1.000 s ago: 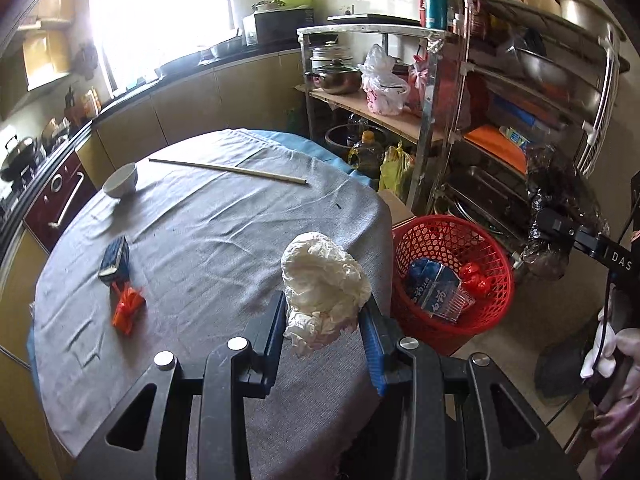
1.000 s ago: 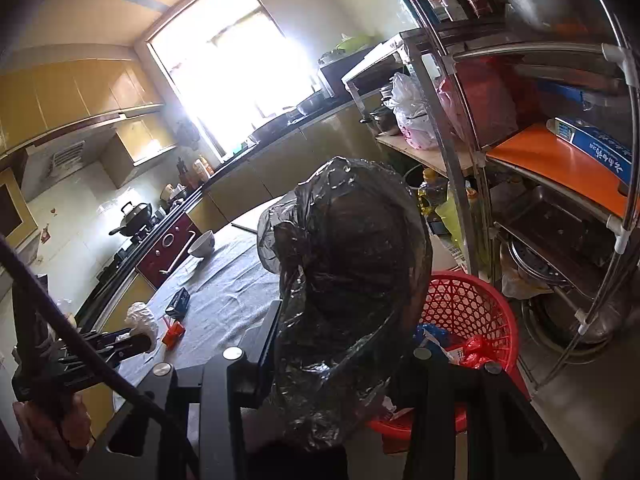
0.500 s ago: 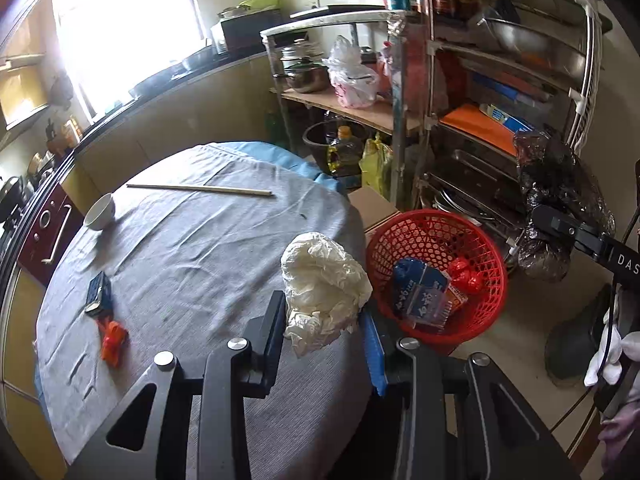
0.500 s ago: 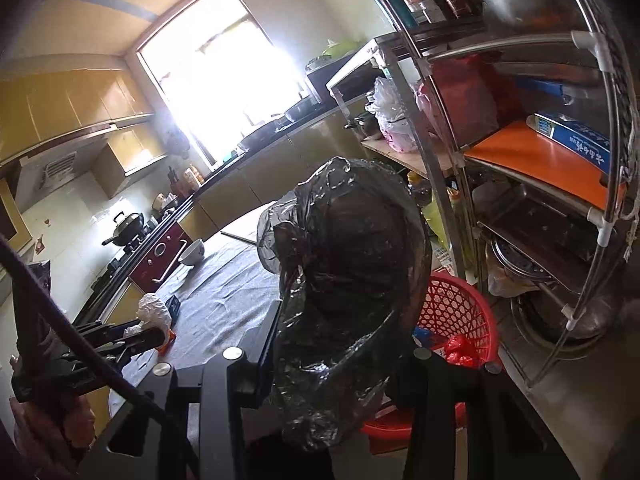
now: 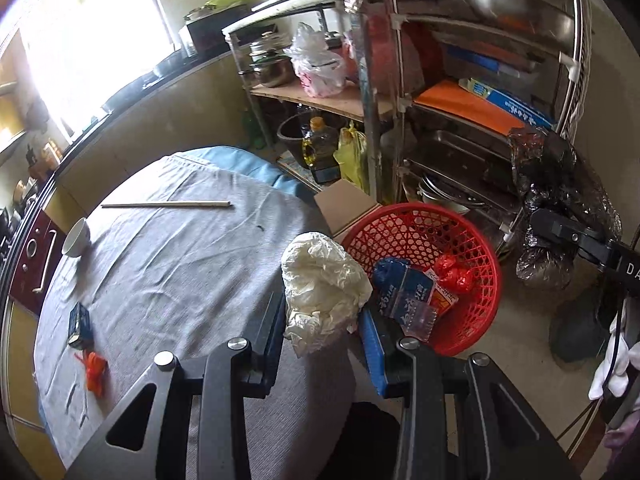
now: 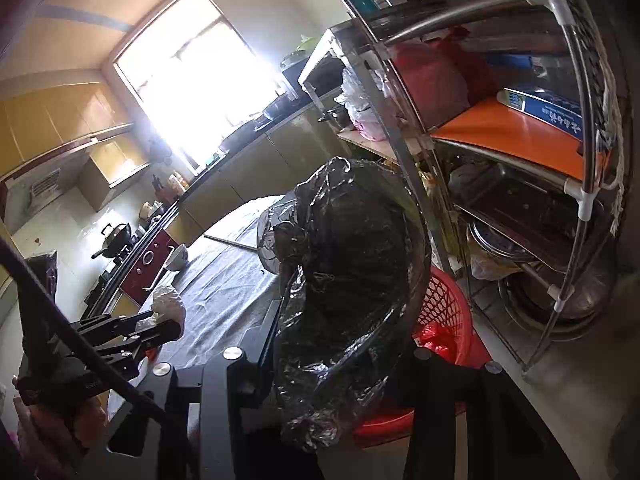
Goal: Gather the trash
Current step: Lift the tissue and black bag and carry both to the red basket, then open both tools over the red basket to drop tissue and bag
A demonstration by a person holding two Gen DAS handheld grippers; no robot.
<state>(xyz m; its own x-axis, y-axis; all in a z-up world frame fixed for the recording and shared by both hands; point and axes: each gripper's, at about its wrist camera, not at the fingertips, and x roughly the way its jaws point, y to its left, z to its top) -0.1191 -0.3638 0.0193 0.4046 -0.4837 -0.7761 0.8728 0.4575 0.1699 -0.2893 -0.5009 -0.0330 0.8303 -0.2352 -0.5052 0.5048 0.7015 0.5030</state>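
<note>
My left gripper (image 5: 324, 320) is shut on a crumpled white paper wad (image 5: 322, 284), held over the table's right edge beside the red basket (image 5: 476, 240). The basket stands on the floor and holds a blue packet (image 5: 404, 288) and red wrappers (image 5: 454, 276). My right gripper (image 6: 344, 320) is shut on a crumpled black plastic bag (image 6: 352, 280) that fills its view, with the red basket (image 6: 448, 308) just behind and below it. The black plastic bag (image 5: 560, 200) also shows at the right of the left wrist view. An orange wrapper (image 5: 95, 368) and a small dark box (image 5: 80, 322) lie on the grey tablecloth (image 5: 168, 264).
A white bowl (image 5: 76, 236) and a long chopstick (image 5: 168, 204) lie on the table's far side. A metal rack (image 5: 460, 100) with pots, trays and bags stands behind the basket, a cardboard box (image 5: 344, 204) beside it. A gloved hand (image 5: 612, 364) is at the right edge.
The left gripper has carried the white wad rightward toward the red basket, which now sits closer and larger. The right gripper with the black bag has dropped a little toward the basket.
</note>
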